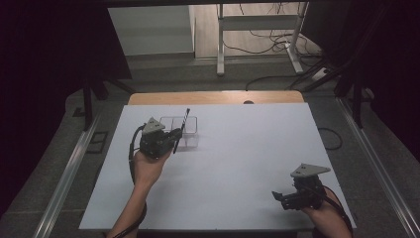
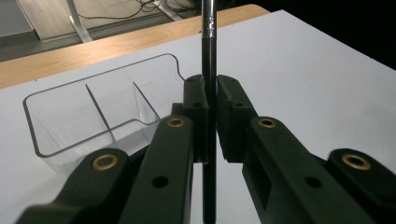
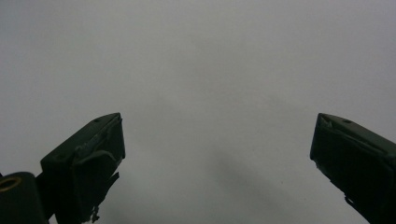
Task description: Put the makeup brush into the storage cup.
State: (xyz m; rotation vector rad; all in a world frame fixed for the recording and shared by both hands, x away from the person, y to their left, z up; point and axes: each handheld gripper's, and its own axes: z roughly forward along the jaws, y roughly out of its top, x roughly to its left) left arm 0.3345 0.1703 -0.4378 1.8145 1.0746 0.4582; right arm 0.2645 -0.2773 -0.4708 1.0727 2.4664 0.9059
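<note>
My left gripper (image 1: pixel 175 135) clamped on thin dark rod (image 1: pixel 183 125); jaws closed against it from both sides. Rod (image 2: pixel 208 93) runs upright between jaws in left gripper view, extends above and below them. Clear tray (image 1: pixel 190 130) with dividers sits on white counter (image 1: pixel 237 158), just beside left gripper, at far left part of counter. My right gripper (image 1: pixel 280 197) at near right corner of counter, well apart from tray; jaws spread wide, nothing between them, counter surface (image 3: pixel 210 84) beyond.

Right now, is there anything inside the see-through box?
No, the clear box looks empty in the left gripper view; the thin dark rod is pinched in the left gripper beside it.
</note>
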